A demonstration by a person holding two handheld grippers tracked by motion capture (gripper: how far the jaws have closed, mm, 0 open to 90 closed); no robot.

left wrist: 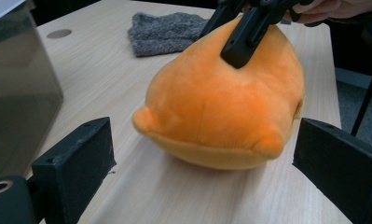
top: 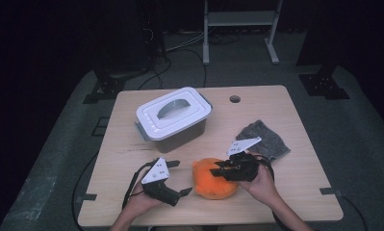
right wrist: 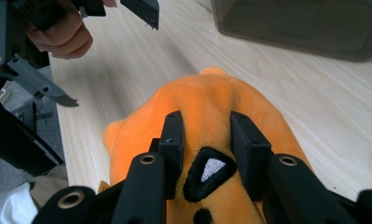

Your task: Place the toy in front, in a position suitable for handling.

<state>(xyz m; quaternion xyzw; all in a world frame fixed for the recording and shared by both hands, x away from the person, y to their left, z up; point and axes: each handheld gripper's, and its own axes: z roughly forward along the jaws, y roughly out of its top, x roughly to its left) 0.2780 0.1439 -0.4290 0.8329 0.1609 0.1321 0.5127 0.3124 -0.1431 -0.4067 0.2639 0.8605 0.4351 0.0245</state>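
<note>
Dim, dark surroundings; soft, slightly blurred close-ups.

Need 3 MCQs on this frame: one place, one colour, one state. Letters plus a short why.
1. Where does the grey cloth lie?
A. right of the lidded box
B. on its lid
C. under the plush

2. What colour is the plush toy?
A. green
B. orange
C. white

3. How do the left gripper's jaws stand?
A. shut on the cloth
B. shut on the box handle
C. open, apart from the plush

Key: 1 A, the high view shows it right of the box; 2 B, orange in every view; 3 C, its own view shows both pads wide of the plush, while the right gripper pinches the plush's top.
</note>
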